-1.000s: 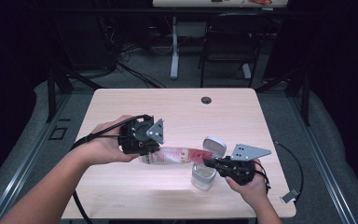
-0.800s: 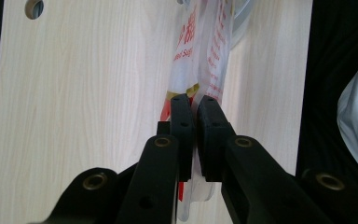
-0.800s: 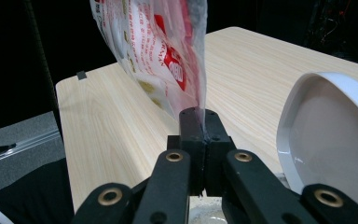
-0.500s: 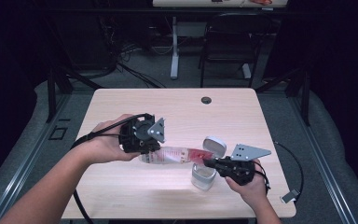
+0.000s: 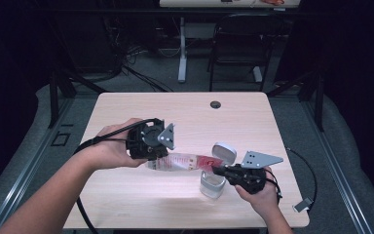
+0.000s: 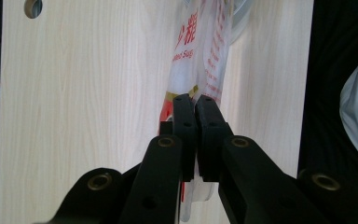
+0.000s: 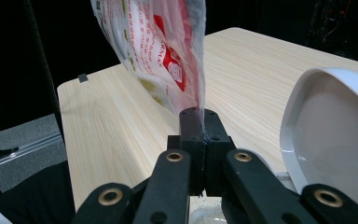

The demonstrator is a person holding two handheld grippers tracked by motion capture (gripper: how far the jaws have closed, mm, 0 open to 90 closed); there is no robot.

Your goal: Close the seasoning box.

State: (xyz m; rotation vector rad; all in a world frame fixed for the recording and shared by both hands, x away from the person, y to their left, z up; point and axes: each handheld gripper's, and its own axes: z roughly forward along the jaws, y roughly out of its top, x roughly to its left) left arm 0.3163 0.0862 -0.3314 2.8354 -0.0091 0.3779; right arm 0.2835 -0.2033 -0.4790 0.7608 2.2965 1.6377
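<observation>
Both tools are seen from the high view clamped on a sugar bag (image 5: 182,161): the left tool (image 5: 152,157) at one end, the right tool (image 5: 215,170) at the other, the bag stretched between them above the worktop (image 5: 185,109), its right end over an open jar (image 5: 212,184) with its lid (image 5: 224,152) raised. From the left gripper view, the jaws are pressed flat on the film. From the right gripper view, only a thin edge is pinched, so a firm hold and a gentle tilt are advised. Free room lies behind; the near edge is close.
</observation>
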